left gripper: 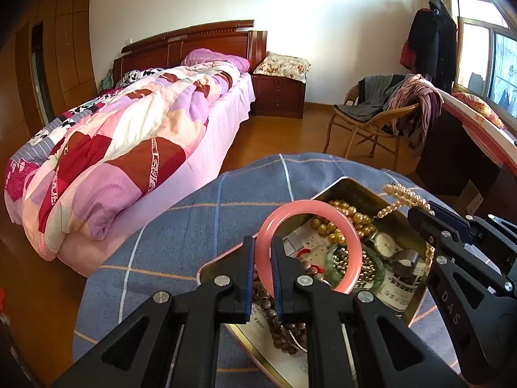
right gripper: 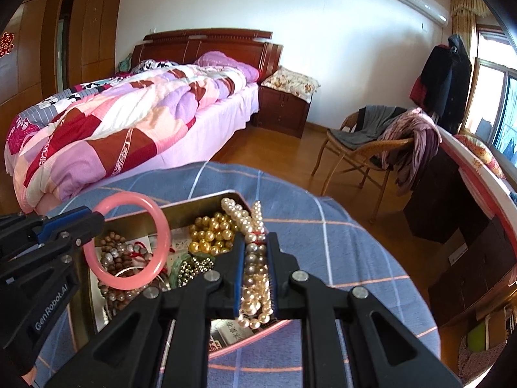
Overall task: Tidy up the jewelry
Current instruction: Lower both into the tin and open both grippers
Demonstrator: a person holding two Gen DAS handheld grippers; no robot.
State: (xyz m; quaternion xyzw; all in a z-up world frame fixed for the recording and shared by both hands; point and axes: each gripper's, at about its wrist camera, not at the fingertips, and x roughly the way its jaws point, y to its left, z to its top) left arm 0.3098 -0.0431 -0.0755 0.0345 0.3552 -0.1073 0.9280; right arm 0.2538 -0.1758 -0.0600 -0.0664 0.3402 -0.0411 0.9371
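Note:
An open metal tin (left gripper: 352, 185) (right gripper: 194, 201) sits on a blue checked cloth and holds gold beads (right gripper: 210, 231), brown wooden beads (right gripper: 111, 252), a green bangle (left gripper: 336, 266) and a watch (left gripper: 384, 244). My left gripper (left gripper: 262, 242) (right gripper: 97, 218) is shut on a pink bangle (left gripper: 290, 208) (right gripper: 161, 226) and holds it upright above the tin. My right gripper (right gripper: 255, 242) (left gripper: 416, 213) is shut on a white pearl necklace (right gripper: 255, 278) (left gripper: 400, 195), held above the tin's right side.
The cloth covers a round table (left gripper: 181, 226) (right gripper: 339, 245). Beyond it stand a bed with a patchwork quilt (left gripper: 129, 129), a nightstand (left gripper: 278, 97), a wicker chair with clothes (left gripper: 381, 110) and a desk by the window (right gripper: 468, 194).

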